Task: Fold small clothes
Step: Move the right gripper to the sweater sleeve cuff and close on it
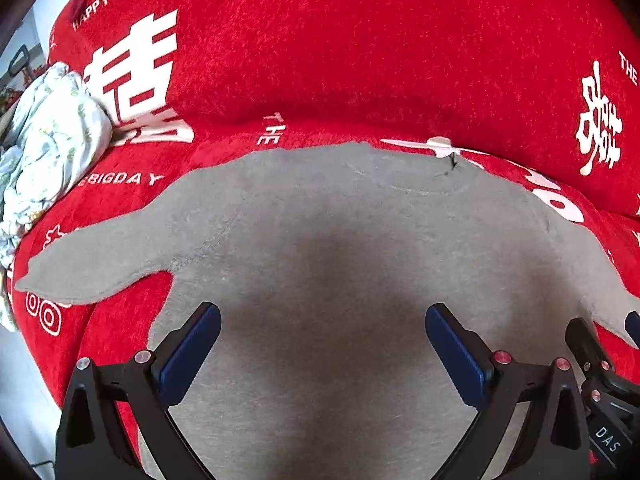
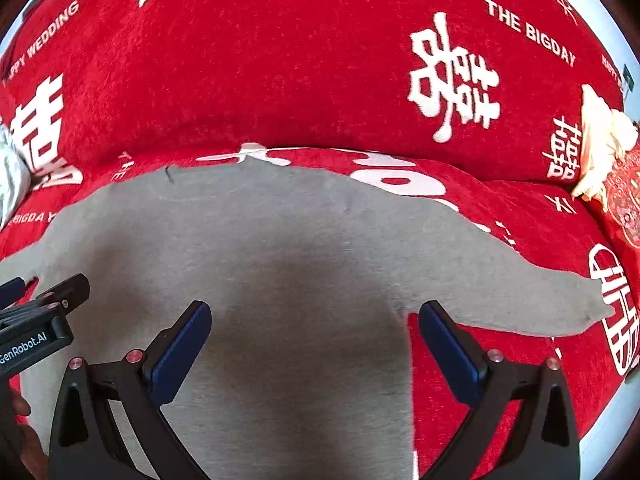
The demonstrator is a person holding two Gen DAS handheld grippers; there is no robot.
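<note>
Grey shirt lies flat and unfolded ahead of both claws.
My left claw and right claw hover apart, empty; every fold remains.

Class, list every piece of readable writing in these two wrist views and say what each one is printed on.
"HAPPY WEDD…", cut off: red cover.
"HAPPY WEDDING", partly cut: same cover, right view.
"THE BIGDAY": same cover.
"THE": same cover, near the grey top.
Large white double-happiness characters: same cover.
"GenRobot.AI": left gripper.
"DAS": right gripper.
Round red item: pattern too blurred to read.
</note>
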